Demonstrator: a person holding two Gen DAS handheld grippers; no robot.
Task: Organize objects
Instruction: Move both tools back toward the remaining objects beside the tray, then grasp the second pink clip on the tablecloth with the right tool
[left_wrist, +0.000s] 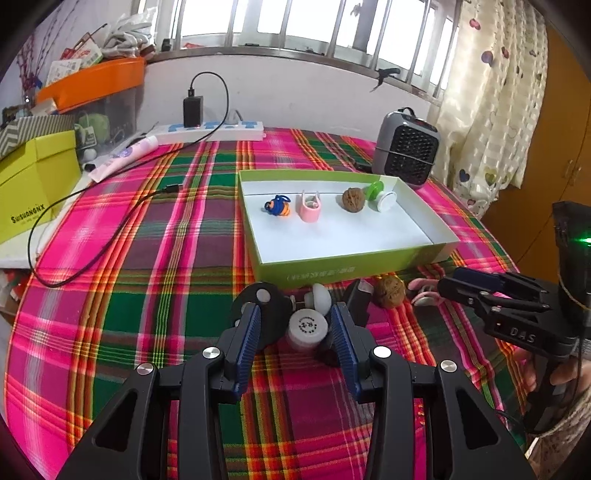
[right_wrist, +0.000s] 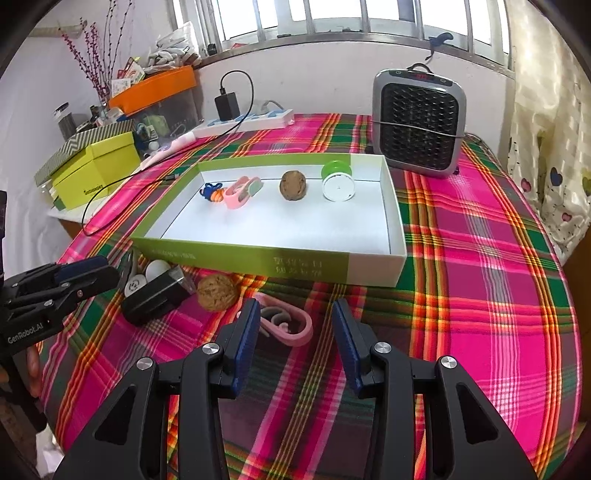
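hovering over a plaid tablecloth (left_wrist: 147, 280), the left gripper (left_wrist: 295, 328) has its blue pads either side of a small white round container (left_wrist: 307, 326), with a visible gap on both sides, so it is released, not pinching. the right gripper (right_wrist: 293, 325) is spread apart too, its jaws open above a pink clip (right_wrist: 286, 325) lying flat on the cloth. a loose walnut (right_wrist: 217, 293) sits just left of that clip, beside a black clip (right_wrist: 155, 299). behind them the green-edged box (right_wrist: 258, 258) holds a blue-orange toy (right_wrist: 212, 192), a second pink clip (right_wrist: 242, 192), another walnut (right_wrist: 293, 185) and a green-white container (right_wrist: 338, 181), lined up along its far wall.
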